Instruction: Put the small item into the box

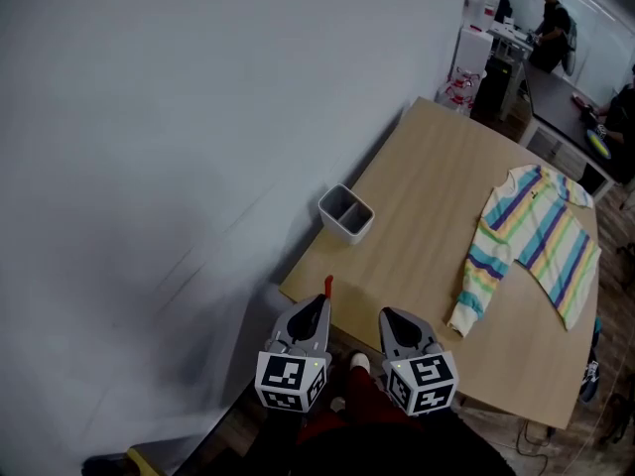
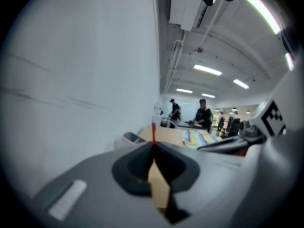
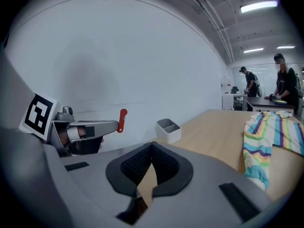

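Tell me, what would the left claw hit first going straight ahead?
Probably the grey box: the left claw, shut on a small red item, points roughly at it, though depth is unclear.

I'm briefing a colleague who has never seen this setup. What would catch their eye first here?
Probably the bright striped sweater spread on the right of the wooden table. Then the small red item pinched in the shut left gripper, just short of the table's near corner, and the grey two-compartment box standing at the table's wall-side edge beyond it.
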`<state>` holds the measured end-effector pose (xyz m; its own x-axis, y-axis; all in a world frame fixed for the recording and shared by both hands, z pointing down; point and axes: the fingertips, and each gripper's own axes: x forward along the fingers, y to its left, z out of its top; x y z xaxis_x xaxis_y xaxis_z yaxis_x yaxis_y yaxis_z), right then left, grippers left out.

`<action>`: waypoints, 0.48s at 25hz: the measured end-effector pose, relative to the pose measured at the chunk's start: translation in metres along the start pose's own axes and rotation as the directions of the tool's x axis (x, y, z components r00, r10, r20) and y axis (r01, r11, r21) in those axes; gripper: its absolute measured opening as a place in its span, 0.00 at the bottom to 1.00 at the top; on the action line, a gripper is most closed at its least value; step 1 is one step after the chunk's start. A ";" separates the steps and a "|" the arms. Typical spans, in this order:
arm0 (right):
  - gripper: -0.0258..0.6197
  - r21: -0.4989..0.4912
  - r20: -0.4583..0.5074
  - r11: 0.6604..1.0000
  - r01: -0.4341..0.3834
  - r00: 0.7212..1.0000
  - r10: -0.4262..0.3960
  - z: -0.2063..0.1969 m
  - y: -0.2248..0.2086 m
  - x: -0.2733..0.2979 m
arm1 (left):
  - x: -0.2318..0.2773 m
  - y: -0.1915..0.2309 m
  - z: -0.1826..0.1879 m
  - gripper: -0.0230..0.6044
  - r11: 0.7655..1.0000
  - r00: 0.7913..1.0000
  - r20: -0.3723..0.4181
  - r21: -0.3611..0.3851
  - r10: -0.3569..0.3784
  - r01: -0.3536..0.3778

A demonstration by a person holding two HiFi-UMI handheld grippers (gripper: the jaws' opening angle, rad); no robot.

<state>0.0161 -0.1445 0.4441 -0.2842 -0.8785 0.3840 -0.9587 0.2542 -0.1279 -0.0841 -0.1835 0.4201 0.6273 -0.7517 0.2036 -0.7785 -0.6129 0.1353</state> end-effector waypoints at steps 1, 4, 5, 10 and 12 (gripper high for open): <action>0.05 0.000 0.001 1.000 0.003 1.000 -0.003 0.002 -0.004 0.005 | 0.006 0.002 0.001 0.05 1.000 1.000 -0.002 0.001 -0.001 0.001; 0.05 0.004 0.000 1.000 0.012 1.000 -0.012 0.009 -0.016 0.021 | 0.027 0.011 0.007 0.05 1.000 1.000 -0.004 0.003 -0.004 0.004; 0.05 0.006 -0.002 1.000 0.014 1.000 -0.014 0.011 -0.020 0.026 | 0.034 0.014 0.009 0.05 1.000 1.000 -0.005 0.004 -0.005 0.005; 0.05 0.010 -0.006 1.000 0.026 1.000 -0.026 0.023 -0.040 0.051 | 0.070 0.026 0.018 0.05 1.000 1.000 -0.012 0.013 -0.015 0.015; 0.05 0.011 -0.004 0.999 0.032 0.999 -0.032 0.028 -0.047 0.059 | 0.083 0.030 0.022 0.05 1.000 1.000 -0.014 0.021 -0.019 0.019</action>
<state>0.0452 -0.2199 0.4473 -0.2539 -0.8846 0.3912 -0.9669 0.2217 -0.1260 -0.0552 -0.2698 0.4201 0.6413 -0.7366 0.2150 -0.7658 -0.6320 0.1188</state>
